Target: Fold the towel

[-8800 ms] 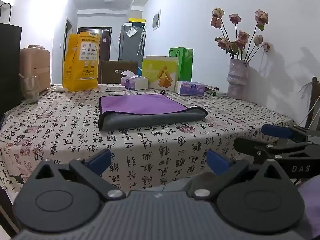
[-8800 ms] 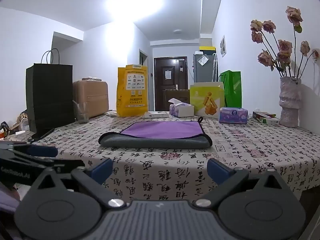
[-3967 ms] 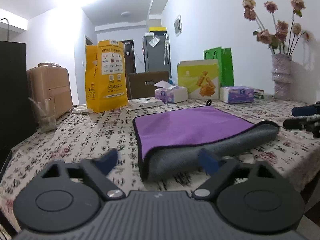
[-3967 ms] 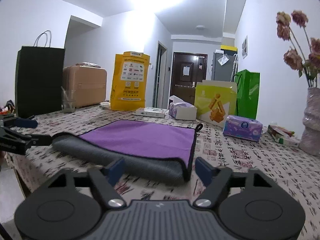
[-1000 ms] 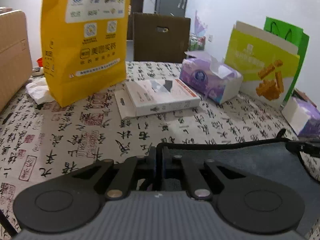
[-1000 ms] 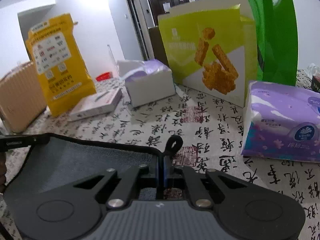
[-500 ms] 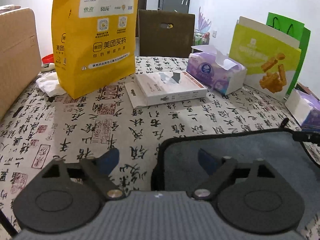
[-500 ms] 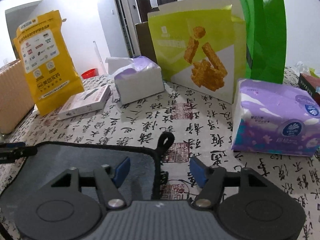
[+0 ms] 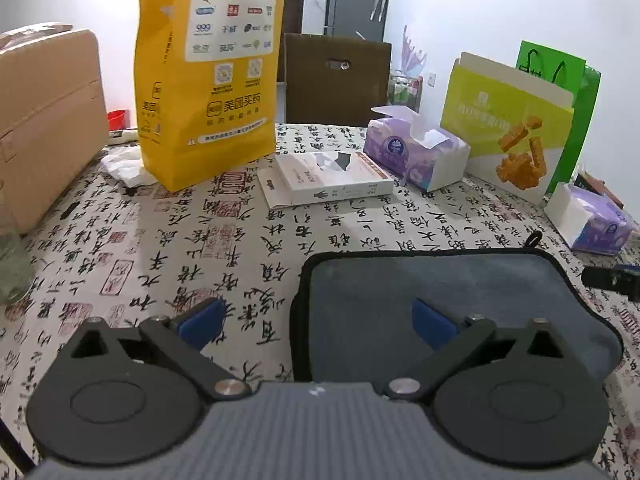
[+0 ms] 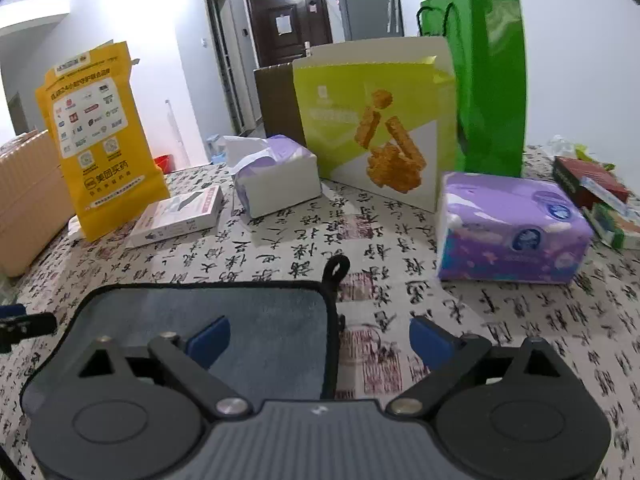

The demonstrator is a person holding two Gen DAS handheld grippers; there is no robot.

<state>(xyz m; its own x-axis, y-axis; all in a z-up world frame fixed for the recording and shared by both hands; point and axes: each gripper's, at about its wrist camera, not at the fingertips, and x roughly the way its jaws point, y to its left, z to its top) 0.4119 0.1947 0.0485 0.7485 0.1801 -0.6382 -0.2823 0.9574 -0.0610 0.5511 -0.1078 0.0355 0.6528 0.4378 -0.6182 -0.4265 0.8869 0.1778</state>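
Your left tool (image 9: 316,316) and right tool (image 10: 319,336) both gape, each straddling a corner of the plush grey black-edged towel (image 9: 432,284) lying flat on the calligraphy-print desk (image 9: 200,240), with tissue boxes (image 10: 508,232) beyond.

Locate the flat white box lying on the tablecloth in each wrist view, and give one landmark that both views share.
Left wrist: the flat white box lies centre, upper half, just right of the yellow bag.
Right wrist: the same box lies left of centre, between the yellow bag and the open tissue box.
Shared landmark: the yellow bag, at the box's left in both.
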